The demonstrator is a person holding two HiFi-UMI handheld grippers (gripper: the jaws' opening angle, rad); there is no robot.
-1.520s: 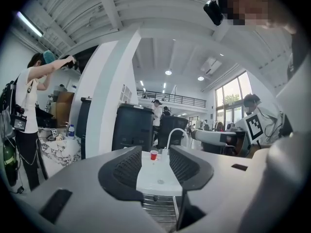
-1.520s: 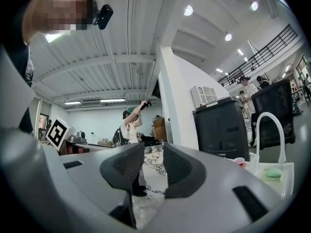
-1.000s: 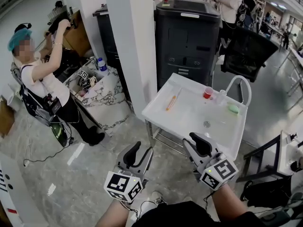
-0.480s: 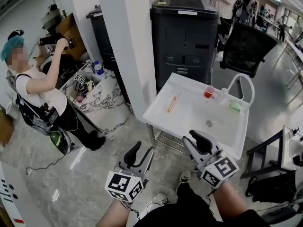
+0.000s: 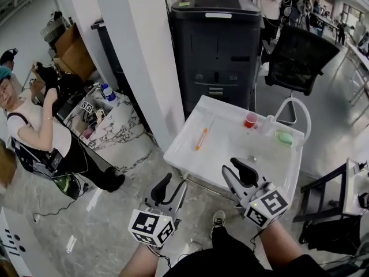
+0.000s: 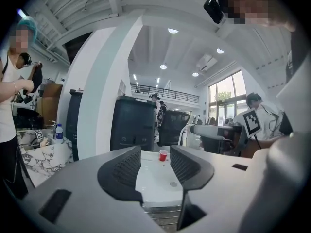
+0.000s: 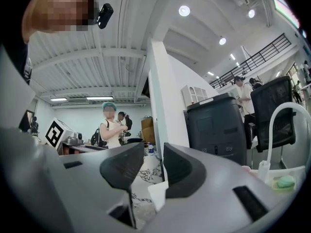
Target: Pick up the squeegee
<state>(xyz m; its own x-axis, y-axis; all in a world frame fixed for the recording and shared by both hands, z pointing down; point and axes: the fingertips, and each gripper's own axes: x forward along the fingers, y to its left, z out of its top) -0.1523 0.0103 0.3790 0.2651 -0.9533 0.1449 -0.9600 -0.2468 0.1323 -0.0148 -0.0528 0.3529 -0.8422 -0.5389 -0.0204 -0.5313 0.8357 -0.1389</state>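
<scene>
A thin tool with an orange handle [image 5: 201, 138], probably the squeegee, lies on the left half of a white table [image 5: 228, 149]. My left gripper [image 5: 174, 184] hangs over the floor short of the table's near edge, open and empty. In the left gripper view the left gripper [image 6: 155, 165] frames the table top [image 6: 154, 178] and a red cup [image 6: 164, 155]. My right gripper [image 5: 230, 167] hovers at the table's near edge, open, nothing between its fingers. The right gripper [image 7: 153, 166] looks past the table corner [image 7: 156, 194].
On the table stand a red cup [image 5: 251, 120], a green pad [image 5: 284, 137] and a small round thing [image 5: 252, 158]; a white hoop handle [image 5: 295, 106] rises at its right. A black cabinet [image 5: 216, 45], white pillar [image 5: 138, 56], black chair [image 5: 300, 53] and a person [image 5: 34, 137] stand around.
Both grippers have moved forward with me toward the white table, which now lies closer under the right gripper. The person at the left has slid toward the frame's edge.
</scene>
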